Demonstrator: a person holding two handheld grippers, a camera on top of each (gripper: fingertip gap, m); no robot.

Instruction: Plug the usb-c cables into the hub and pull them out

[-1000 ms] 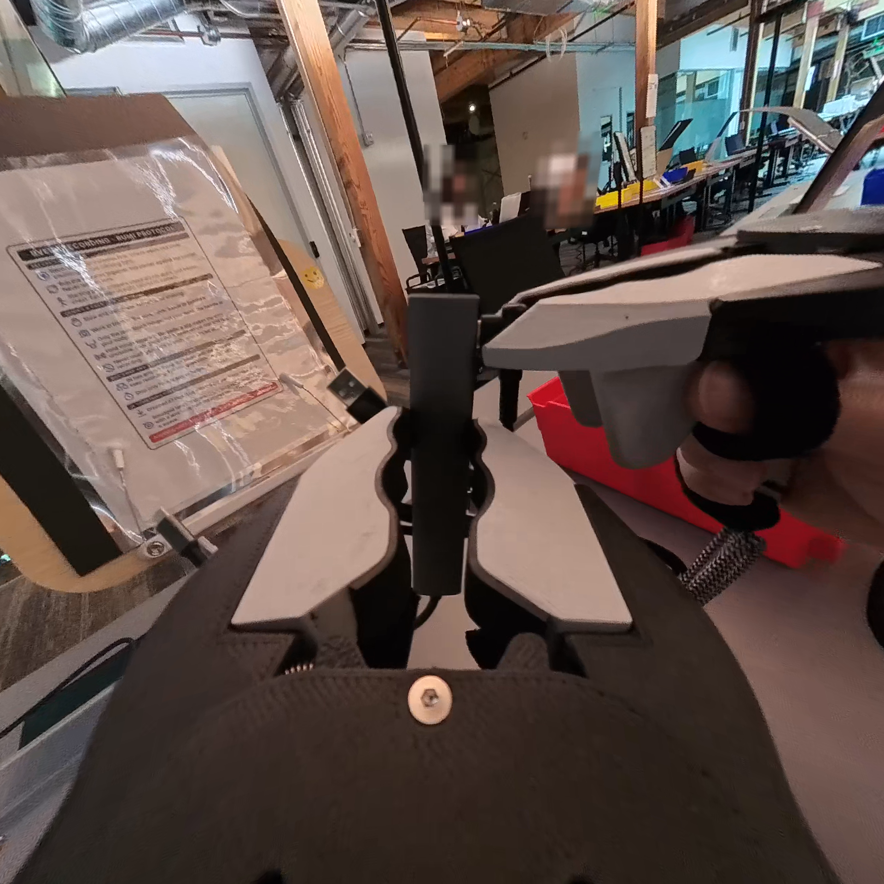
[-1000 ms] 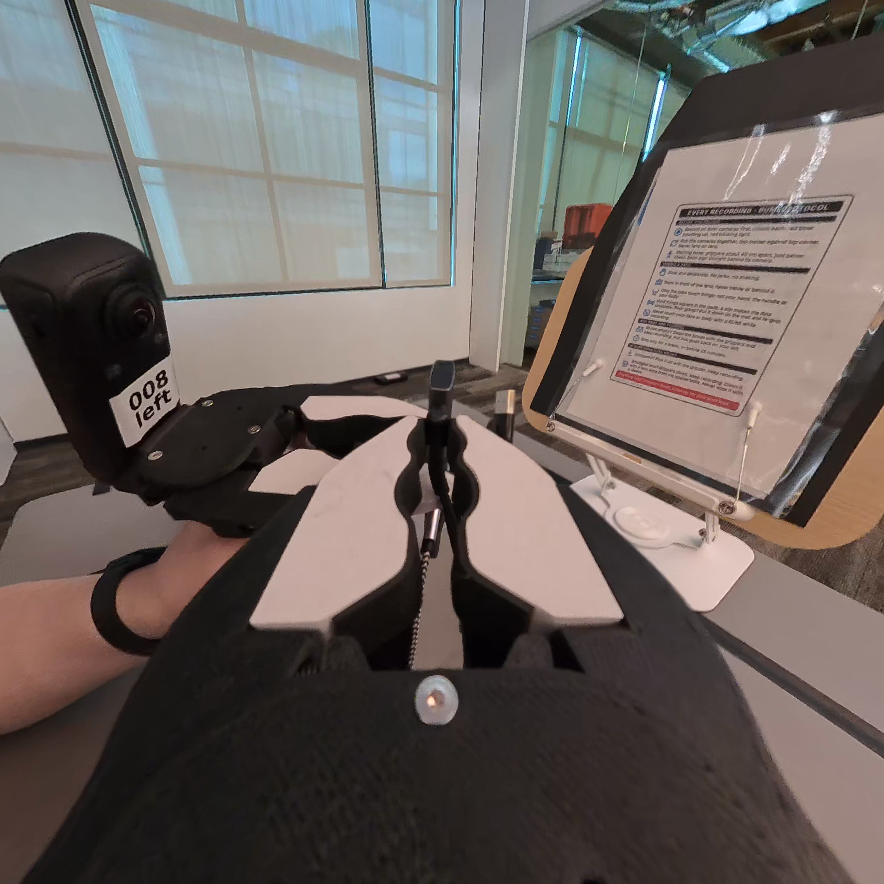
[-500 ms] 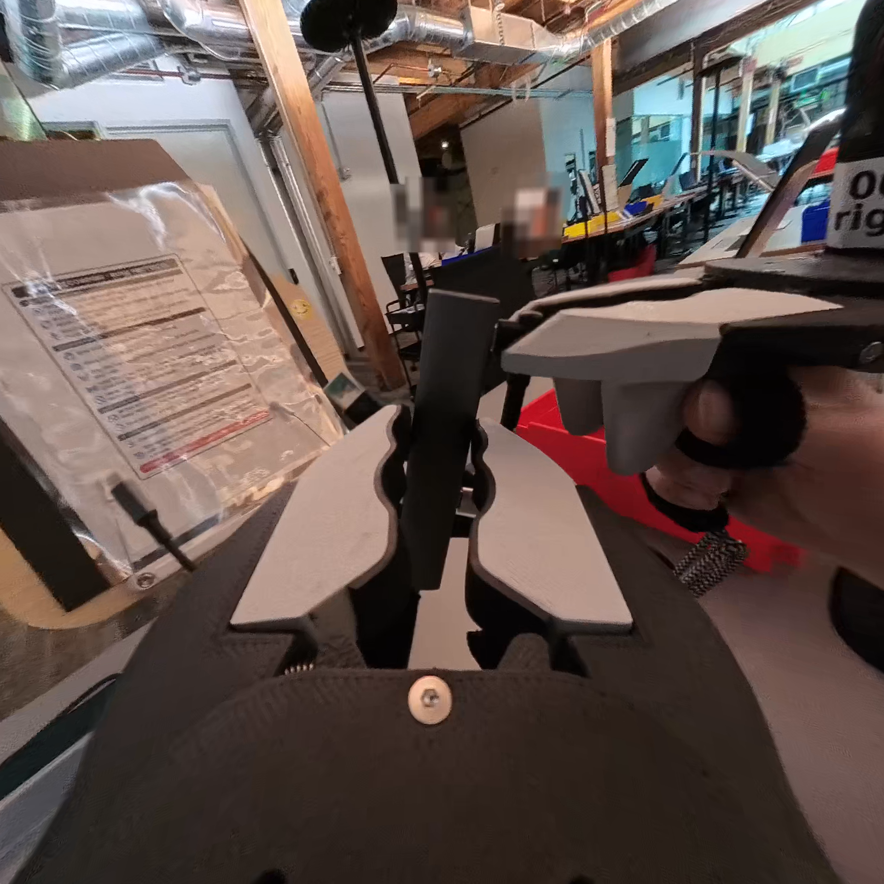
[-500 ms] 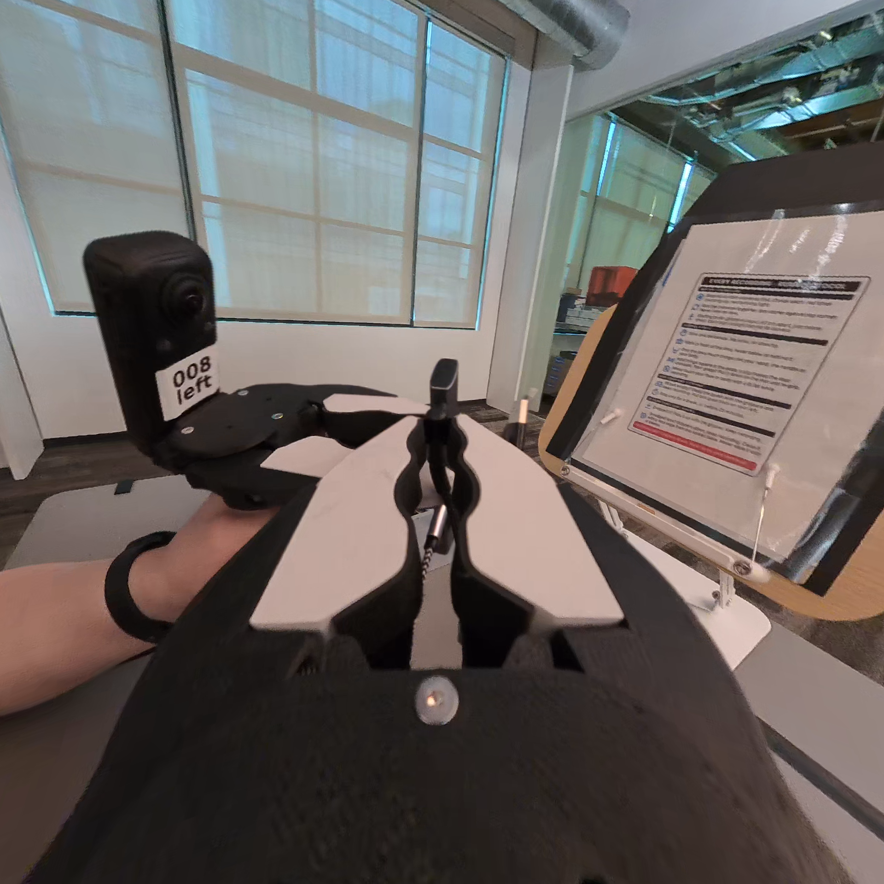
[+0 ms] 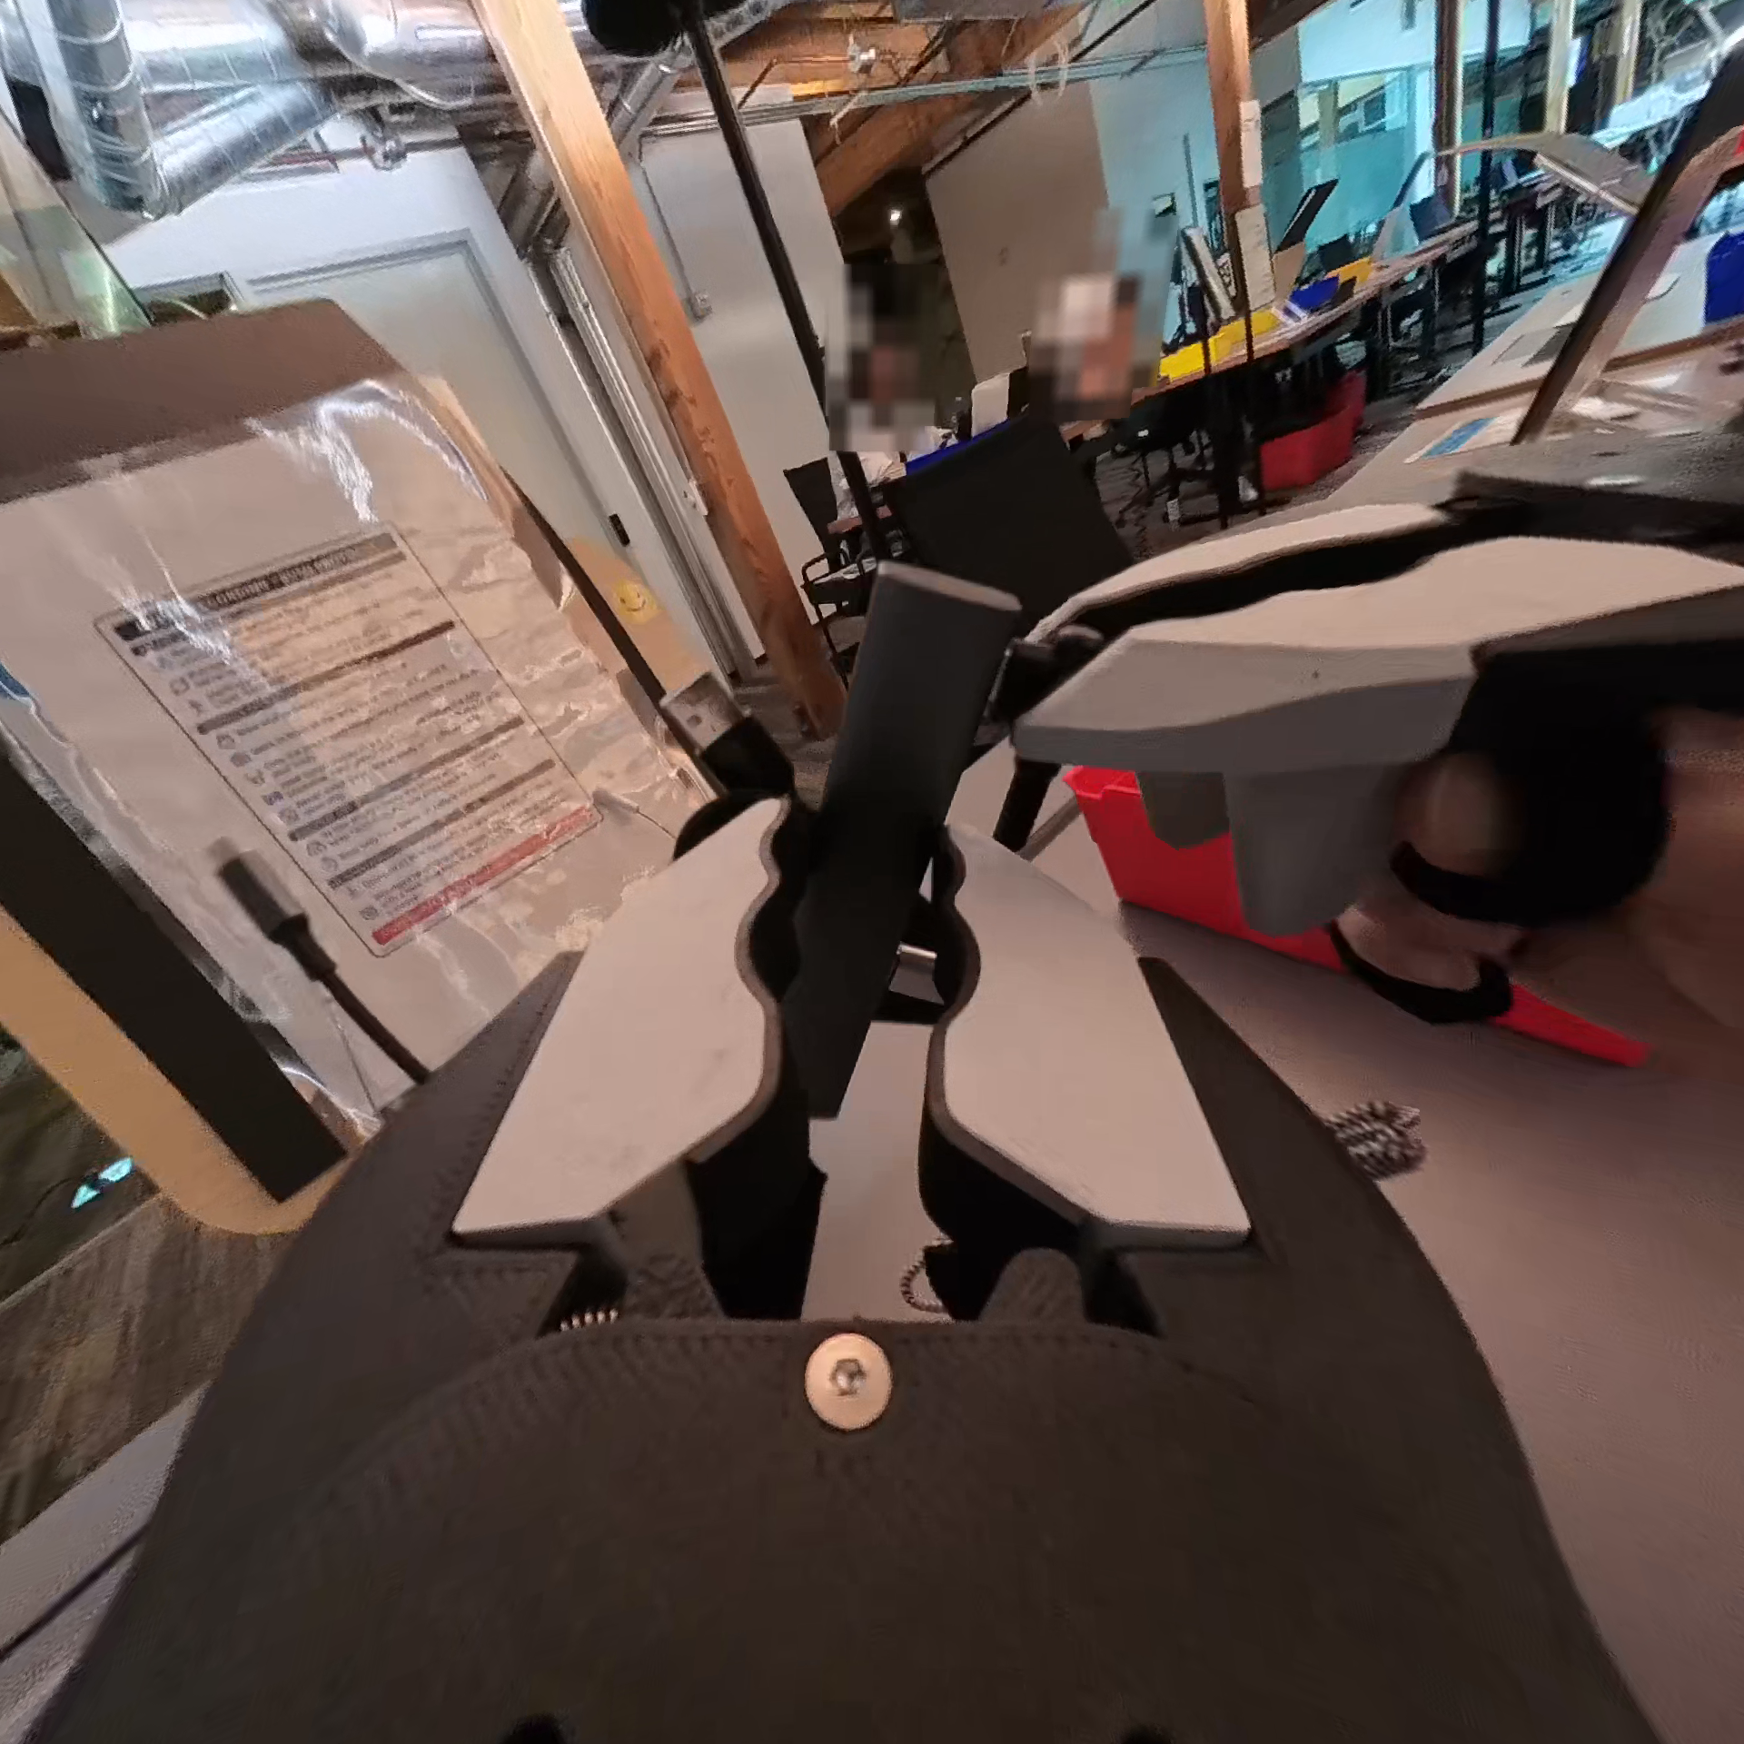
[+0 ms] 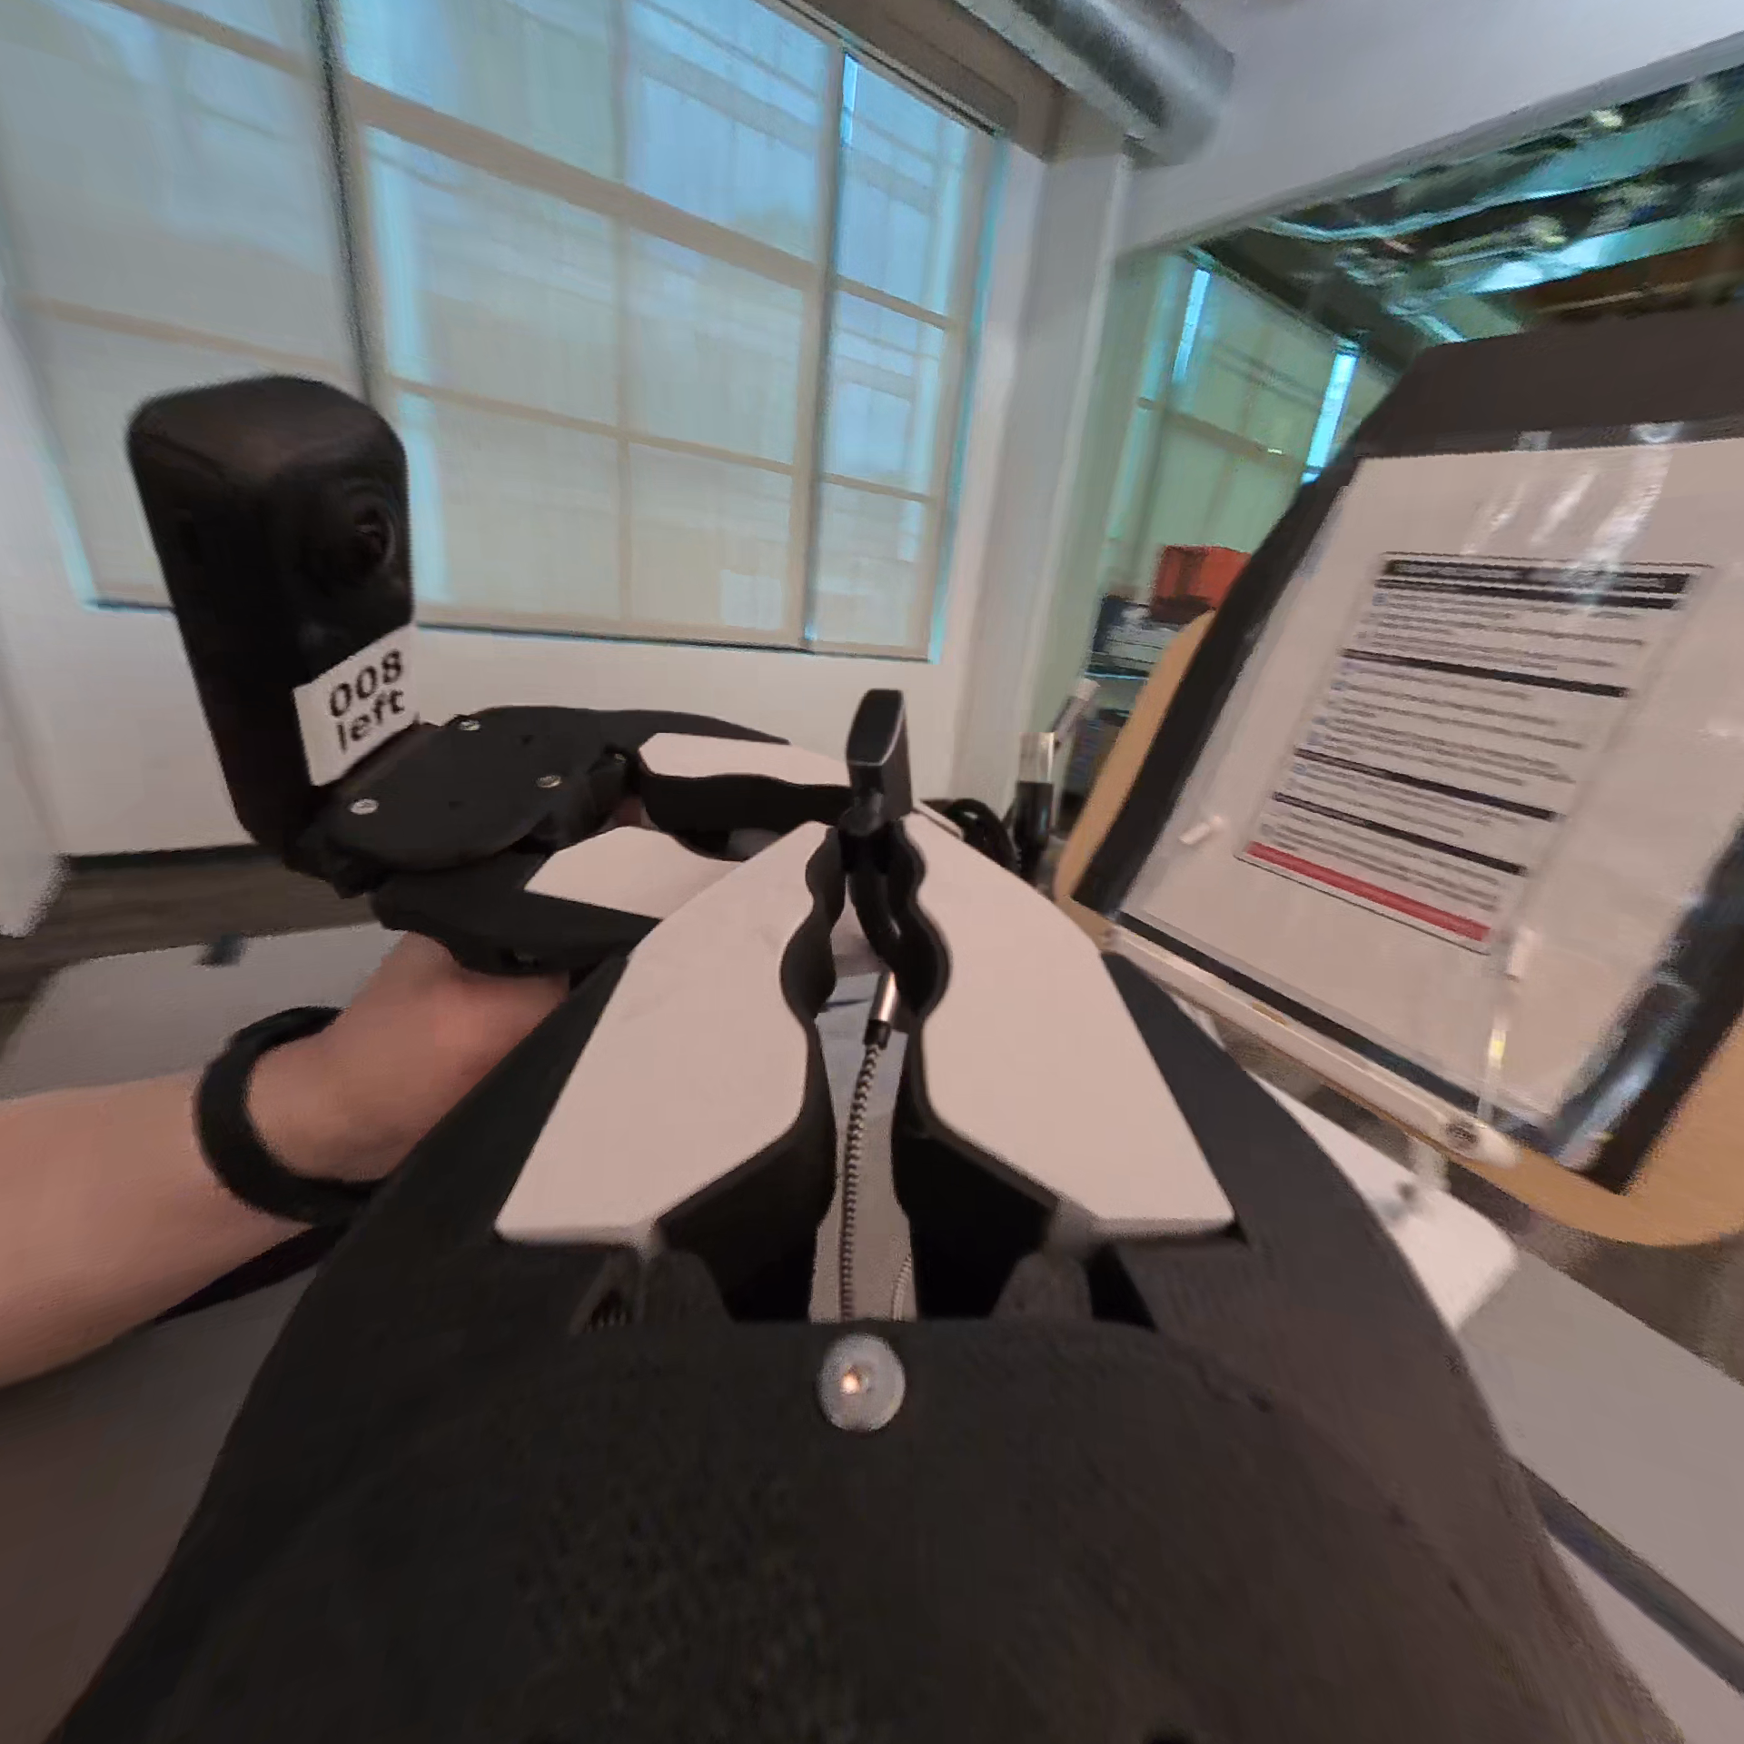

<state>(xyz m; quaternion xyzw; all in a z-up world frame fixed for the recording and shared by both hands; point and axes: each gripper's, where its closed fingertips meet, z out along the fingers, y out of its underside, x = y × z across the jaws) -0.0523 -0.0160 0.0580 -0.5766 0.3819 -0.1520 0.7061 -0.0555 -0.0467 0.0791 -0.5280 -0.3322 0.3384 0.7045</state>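
In the left wrist view my left gripper [image 5: 863,830] is shut on a dark grey bar-shaped hub [image 5: 906,736] that leans to the right. My right gripper [image 5: 1024,684] reaches in from the right, its tip against the hub's right side. In the right wrist view my right gripper [image 6: 870,840] is shut on a black usb-c cable [image 6: 882,906] whose plug meets the hub [image 6: 882,746] just past the fingertips. My left gripper [image 6: 802,812] comes in from the left there. A silver-ended braided cable [image 6: 873,1029] shows in the gap between my right fingers.
A tilted stand with a plastic-covered sheet [image 5: 330,708] is close on the left, and on the right in the right wrist view [image 6: 1463,755]. A loose black cable plug [image 5: 259,892] hangs before it. A red bin [image 5: 1180,868] sits on the grey table [image 5: 1510,1321]. The tips of both grippers are at nearly the same place.
The hub has tipped from upright to leaning right. A loose black cable plug has come into view at the left. Both grippers have shifted a little and stay shut.
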